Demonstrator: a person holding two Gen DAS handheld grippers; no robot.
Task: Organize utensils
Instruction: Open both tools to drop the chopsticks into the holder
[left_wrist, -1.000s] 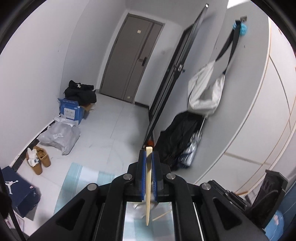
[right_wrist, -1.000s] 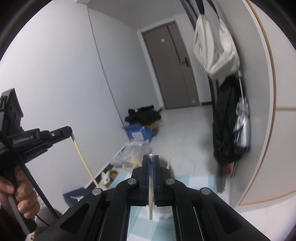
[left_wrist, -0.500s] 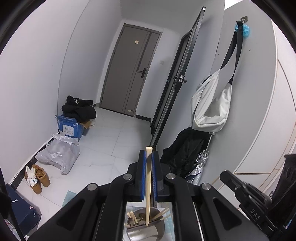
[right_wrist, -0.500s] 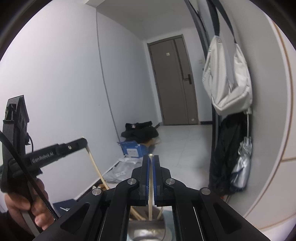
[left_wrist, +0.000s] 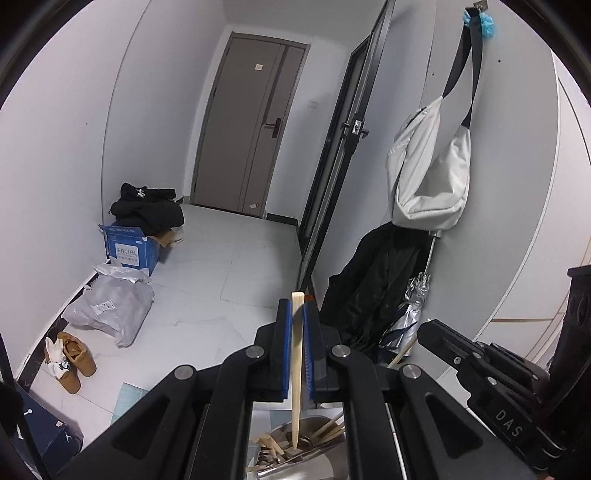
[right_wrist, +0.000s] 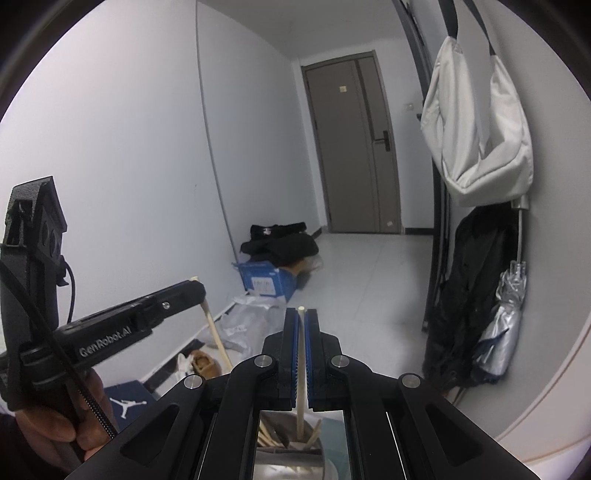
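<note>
My left gripper (left_wrist: 296, 306) is shut on a pale wooden chopstick (left_wrist: 296, 373) that hangs with its tip inside a steel utensil cup (left_wrist: 321, 452) holding several wooden sticks. My right gripper (right_wrist: 301, 314) is shut on a second chopstick (right_wrist: 301, 384), its lower end inside the same cup (right_wrist: 288, 461). The left gripper also shows in the right wrist view (right_wrist: 192, 291), with its chopstick (right_wrist: 216, 334) slanting down. The right gripper body shows at the right of the left wrist view (left_wrist: 480, 358).
Hallway beyond: a blue cardboard box (left_wrist: 129, 251) with black clothes, a grey parcel bag (left_wrist: 110, 306), brown shoes (left_wrist: 72, 360), a dark shoe box (right_wrist: 125, 402). A white bag (left_wrist: 428, 177), a black coat (left_wrist: 373, 291) and a folded umbrella (right_wrist: 502, 321) hang on the right wall.
Both grippers have lowered and levelled over the steel cup. The chopstick tips now reach into it. The two grippers have come closer together.
</note>
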